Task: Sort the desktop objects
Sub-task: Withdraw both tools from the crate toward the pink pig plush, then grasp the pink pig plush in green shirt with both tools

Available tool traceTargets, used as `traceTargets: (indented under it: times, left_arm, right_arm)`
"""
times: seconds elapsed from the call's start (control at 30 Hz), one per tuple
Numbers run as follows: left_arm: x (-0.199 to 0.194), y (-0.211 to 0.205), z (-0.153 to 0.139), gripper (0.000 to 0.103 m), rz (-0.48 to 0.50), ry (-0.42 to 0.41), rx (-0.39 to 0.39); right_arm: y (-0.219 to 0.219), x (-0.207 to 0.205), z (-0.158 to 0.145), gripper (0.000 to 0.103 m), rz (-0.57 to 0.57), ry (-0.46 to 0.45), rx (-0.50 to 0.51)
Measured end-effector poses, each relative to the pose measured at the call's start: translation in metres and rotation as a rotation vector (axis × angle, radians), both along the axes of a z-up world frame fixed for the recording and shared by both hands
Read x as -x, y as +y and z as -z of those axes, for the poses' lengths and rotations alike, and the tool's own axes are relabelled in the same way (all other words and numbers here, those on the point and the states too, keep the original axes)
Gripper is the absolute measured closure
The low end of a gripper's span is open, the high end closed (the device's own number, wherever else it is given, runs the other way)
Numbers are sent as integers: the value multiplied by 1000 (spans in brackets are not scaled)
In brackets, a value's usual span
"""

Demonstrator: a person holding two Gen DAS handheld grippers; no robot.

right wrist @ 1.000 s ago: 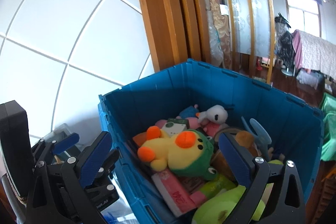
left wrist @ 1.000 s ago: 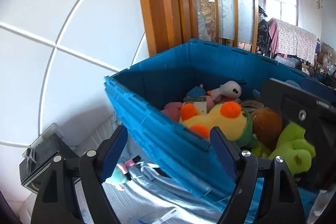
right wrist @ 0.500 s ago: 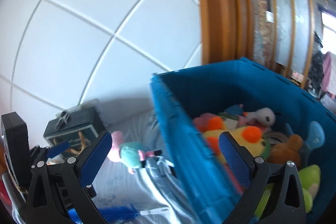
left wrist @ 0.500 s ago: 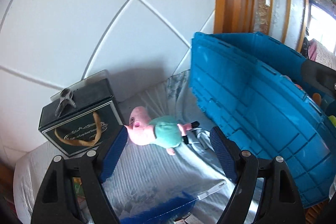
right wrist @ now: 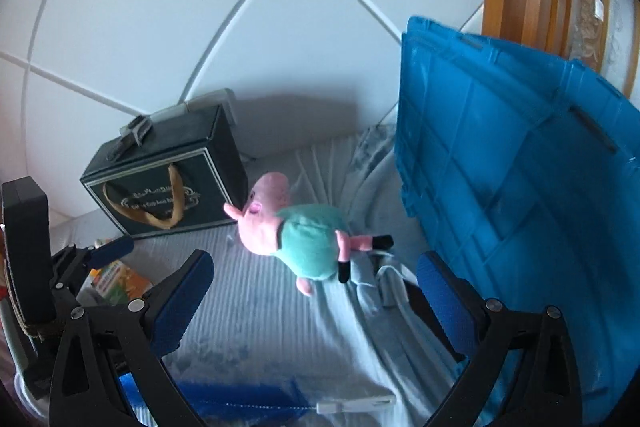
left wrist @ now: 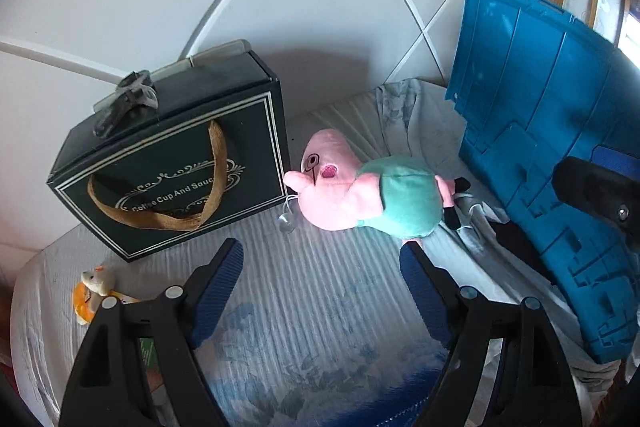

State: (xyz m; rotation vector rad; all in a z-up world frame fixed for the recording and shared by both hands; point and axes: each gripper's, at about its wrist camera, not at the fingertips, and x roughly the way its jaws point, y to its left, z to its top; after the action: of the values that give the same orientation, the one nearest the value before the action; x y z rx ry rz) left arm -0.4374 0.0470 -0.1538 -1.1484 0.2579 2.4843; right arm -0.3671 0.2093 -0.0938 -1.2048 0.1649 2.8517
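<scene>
A pink pig plush in a teal shirt [left wrist: 360, 187] [right wrist: 296, 235] lies on its side on the striped cloth, between a black gift box [left wrist: 172, 163] [right wrist: 168, 183] and a blue crate [left wrist: 560, 167] [right wrist: 520, 187]. My left gripper [left wrist: 320, 263] hovers just short of the plush, open and empty. My right gripper [right wrist: 316, 267] is also open and empty, a little farther back from the plush. Left of it, the right wrist view shows a blue pad of the left gripper [right wrist: 112, 251]. The crate's inside is hidden from here.
A small orange and white toy [left wrist: 92, 291] lies left of the left fingers. An orange packet [right wrist: 116, 279] sits near it. A blue brush with a white handle [right wrist: 352, 405] lies at the near edge. The white tiled wall [right wrist: 200, 7] stands behind the box.
Both views have swung left and down, away from the toy-filled crate interior to the cloth beside it. The pig plush and black box now sit closer and larger. Both grippers stay open.
</scene>
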Motion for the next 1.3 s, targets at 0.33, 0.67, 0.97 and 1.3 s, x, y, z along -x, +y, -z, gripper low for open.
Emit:
traceTargets:
  times: [0.33, 0.67, 0.97, 1.3]
  left_arm:
    - [80, 31, 92, 23, 107, -85, 39]
    - [120, 55, 123, 10, 209, -67, 4]
    - [133, 62, 126, 1, 239, -38, -7]
    - [109, 62, 105, 26, 289, 19, 1]
  right_arm:
    - [6, 87, 100, 0, 7, -171, 1]
    - [17, 144, 157, 0, -46, -267, 54]
    - [28, 165, 175, 1, -89, -258, 67]
    - [14, 146, 155, 26, -153, -221, 37]
